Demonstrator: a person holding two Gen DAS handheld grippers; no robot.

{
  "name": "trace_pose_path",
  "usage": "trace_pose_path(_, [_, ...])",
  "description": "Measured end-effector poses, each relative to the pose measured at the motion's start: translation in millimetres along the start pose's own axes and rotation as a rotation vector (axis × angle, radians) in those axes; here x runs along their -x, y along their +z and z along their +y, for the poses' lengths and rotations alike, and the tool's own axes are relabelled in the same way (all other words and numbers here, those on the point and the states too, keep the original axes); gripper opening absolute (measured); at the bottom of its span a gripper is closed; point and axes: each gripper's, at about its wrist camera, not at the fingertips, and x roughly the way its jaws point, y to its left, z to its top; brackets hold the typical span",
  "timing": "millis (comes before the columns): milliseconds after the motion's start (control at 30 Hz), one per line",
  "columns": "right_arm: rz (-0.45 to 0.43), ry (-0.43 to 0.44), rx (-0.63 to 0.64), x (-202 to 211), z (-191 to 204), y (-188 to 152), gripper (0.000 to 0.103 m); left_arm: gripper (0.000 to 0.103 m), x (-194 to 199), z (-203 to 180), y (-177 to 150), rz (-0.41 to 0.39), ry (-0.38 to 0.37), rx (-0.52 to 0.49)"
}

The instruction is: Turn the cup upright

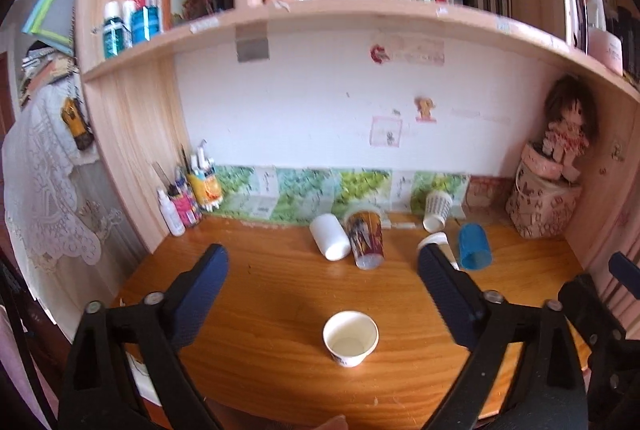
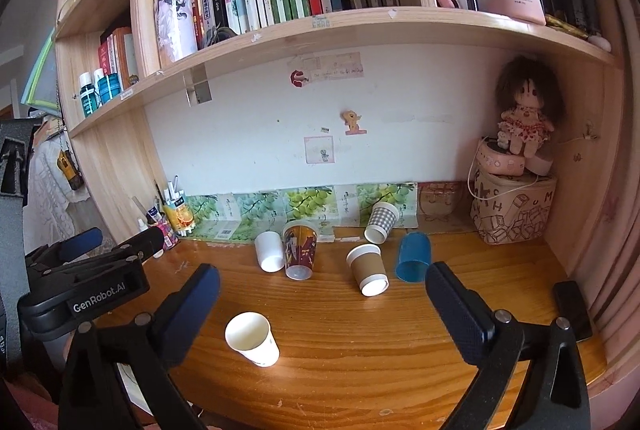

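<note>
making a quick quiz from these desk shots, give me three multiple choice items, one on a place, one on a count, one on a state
1. Where is the upright white paper cup?
A. at the desk's near edge, in front of the other cups
B. on the bookshelf
C. on the doll's box

2. How many cups are on the desk?
A. three
B. six
C. nine

3. How is the blue cup placed?
A. upright
B. on its side, mouth toward the camera
C. held in a tool

Answers:
1 A: it stands alone, nearest the cameras.
2 B: five lie by the wall, one stands in front.
3 B: its open rim faces forward; the left tool and right tool are open and empty.
</note>
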Motion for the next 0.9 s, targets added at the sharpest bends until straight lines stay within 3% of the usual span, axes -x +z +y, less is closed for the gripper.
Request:
trace_pose_path(300, [-0.105,-0.018,0.013,14,0,4,0.103,0.103,31,2,6,-0.22,0.034,0.023])
trace_pose_path(900, [-0.114,0.003,0.024,12,-1,6,0.103,0.103,24,-1,5,-0.181,0.022,0.008])
